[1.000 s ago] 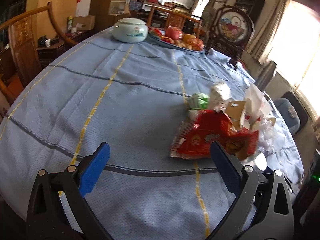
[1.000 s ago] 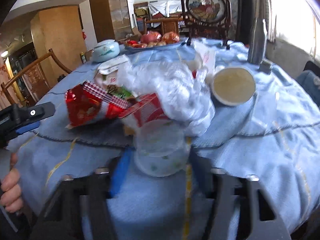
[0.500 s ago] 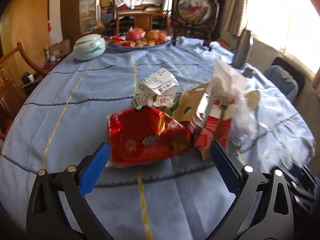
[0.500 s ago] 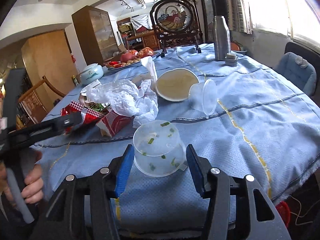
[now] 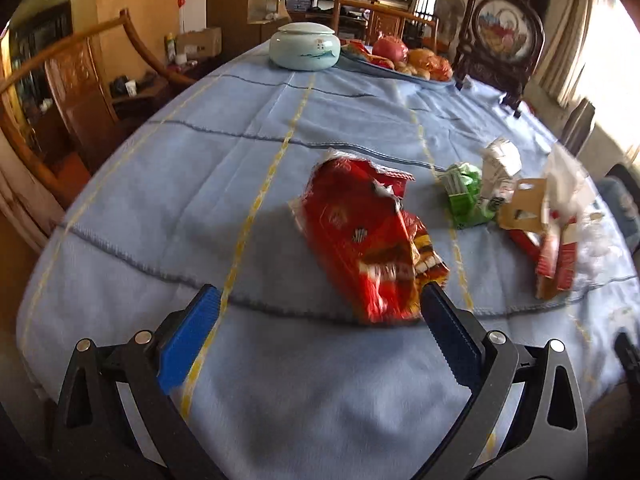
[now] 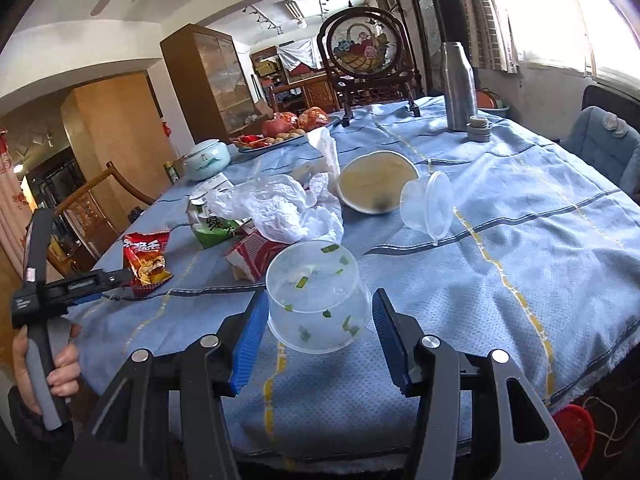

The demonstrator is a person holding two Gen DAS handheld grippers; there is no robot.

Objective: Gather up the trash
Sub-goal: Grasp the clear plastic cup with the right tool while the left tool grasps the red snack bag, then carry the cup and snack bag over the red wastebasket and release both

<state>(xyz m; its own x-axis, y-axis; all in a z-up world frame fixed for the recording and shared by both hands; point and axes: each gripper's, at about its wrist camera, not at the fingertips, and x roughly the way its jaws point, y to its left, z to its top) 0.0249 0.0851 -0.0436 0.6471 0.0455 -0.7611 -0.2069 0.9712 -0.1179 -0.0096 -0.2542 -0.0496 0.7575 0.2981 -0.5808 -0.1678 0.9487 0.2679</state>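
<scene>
The right gripper grasps a clear tub, upside down and flecked with green, its blue pads pressing its sides just above the blue cloth. The left gripper is released, its jaws wide apart over the cloth, with the near corner of a red snack bag just inside its right pad; no pad presses it. In the right view a hand holds that gripper at the table edge beside the bag.

Behind the tub lie a red carton, crumpled white plastic, a green pack, a second clear tub on its side and a bowl tipped toward the camera. Far back stand a pale lidded jar, a fruit tray and a steel flask.
</scene>
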